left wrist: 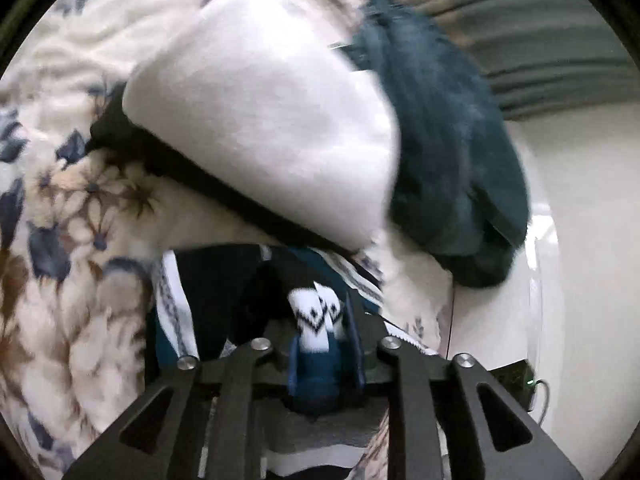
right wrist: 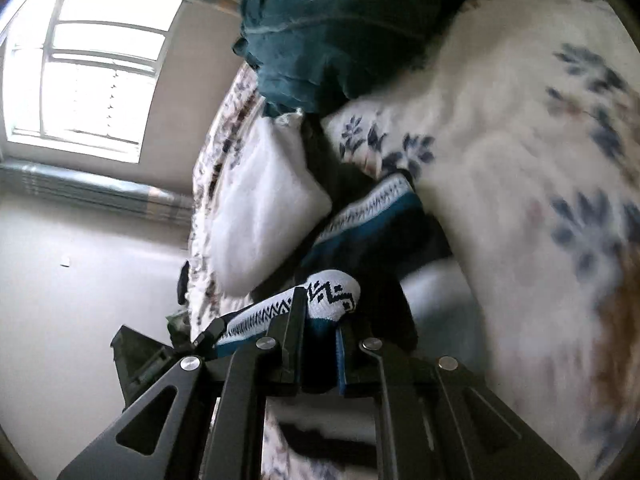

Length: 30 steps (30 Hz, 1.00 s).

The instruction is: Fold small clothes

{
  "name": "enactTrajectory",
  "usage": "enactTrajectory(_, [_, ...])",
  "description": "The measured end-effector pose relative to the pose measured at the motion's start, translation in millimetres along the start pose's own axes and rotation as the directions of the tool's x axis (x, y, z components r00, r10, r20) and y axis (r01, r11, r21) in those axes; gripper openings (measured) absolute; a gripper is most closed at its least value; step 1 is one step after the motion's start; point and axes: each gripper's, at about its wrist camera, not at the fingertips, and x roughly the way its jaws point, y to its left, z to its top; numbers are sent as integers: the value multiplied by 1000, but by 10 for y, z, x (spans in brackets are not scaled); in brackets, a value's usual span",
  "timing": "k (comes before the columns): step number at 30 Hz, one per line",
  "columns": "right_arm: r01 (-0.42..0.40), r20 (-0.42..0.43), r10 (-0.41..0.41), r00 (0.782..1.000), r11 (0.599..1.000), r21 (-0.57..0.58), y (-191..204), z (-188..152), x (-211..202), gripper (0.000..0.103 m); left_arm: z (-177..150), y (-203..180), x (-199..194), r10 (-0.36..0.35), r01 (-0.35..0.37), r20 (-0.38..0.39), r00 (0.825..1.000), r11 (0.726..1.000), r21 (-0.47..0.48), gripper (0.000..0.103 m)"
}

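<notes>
The left claw (left wrist: 326, 344) grips one end of a patterned white, black and teal sock (left wrist: 316, 320) above the flowered bed cover (left wrist: 72, 208). The right claw (right wrist: 320, 344) is closed on the same sock, near a white cloth (right wrist: 264, 208) and a teal garment (right wrist: 340, 28).

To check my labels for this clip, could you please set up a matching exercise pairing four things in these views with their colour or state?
Things:
1. patterned sock
2. pillow
3. bunched cloth
4. bedspread

Descriptions:
A. dark teal
B. plain white
C. cream with blue flowers
D. gripped by both grippers

Pairs: 1-D, 2-B, 3-A, 4-C
</notes>
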Motion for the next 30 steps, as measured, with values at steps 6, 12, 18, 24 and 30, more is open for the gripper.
enactTrajectory(6, [65, 46, -64, 997, 998, -15, -215, -24, -51, 58, -10, 117, -199, 21, -26, 66, 998, 996, 80, 34])
enactTrajectory(12, [134, 9, -134, 991, 991, -22, -419, -45, 128, 58, 7, 8, 178, 165, -166, 26, 986, 947, 276, 47])
enactTrajectory(18, [201, -31, -204, 978, 976, -83, -418, 179, 508, 35, -37, -251, 747, 332, -309, 50, 942, 799, 516, 17])
enactTrajectory(24, [279, 22, -279, 960, 943, -180, -235, 320, 561, 8, 280, 206, 727, 314, -297, 0, 950, 897, 327, 14])
enactTrajectory(30, [265, -104, -278, 955, 957, -122, -401, 374, 501, 35, 29, 173, 195, 234, -232, 30, 972, 928, 292, 46])
